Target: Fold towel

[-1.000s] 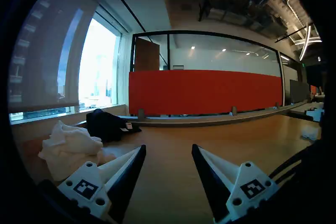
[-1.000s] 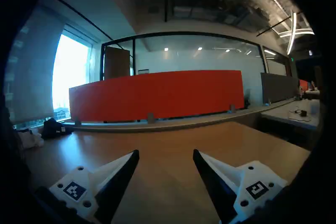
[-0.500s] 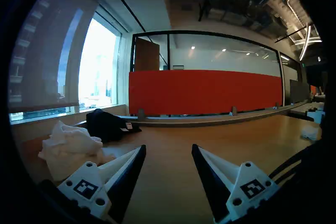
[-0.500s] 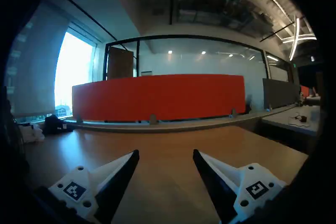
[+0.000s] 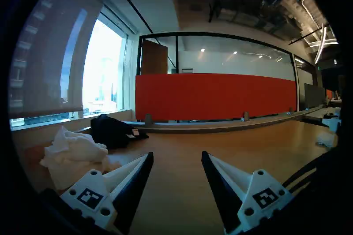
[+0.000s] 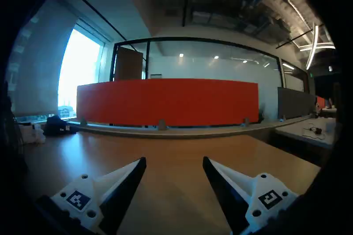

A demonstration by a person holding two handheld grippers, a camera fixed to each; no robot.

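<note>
Well, my left fingers (image 5: 128, 177) are spread with nothing between them, and my right fingers (image 6: 121, 181) are spread and empty too, both low over the wooden worktop (image 5: 185, 169). The towel (image 5: 75, 155) lies crumpled in a white heap off to the left of my left fingers, on the window (image 5: 103, 76) side, right beside a dark bundle (image 5: 112, 131); I cannot tell whether the two touch. From my right fingers the towel is small and far off to the left.

What could go wrong, I think: the towel is bunched, so a pinch may catch several layers instead of one corner, and it would lift as a wad instead of opening out. Pulling it toward the middle could drag the dark bundle along, since they sit so close. My right fingers have a long reach across and could crowd the left ones at the heap.

Room looks generous: bare wood runs ahead to the red partition (image 5: 216, 96) and well off to the right, enough to spread the towel flat.
</note>
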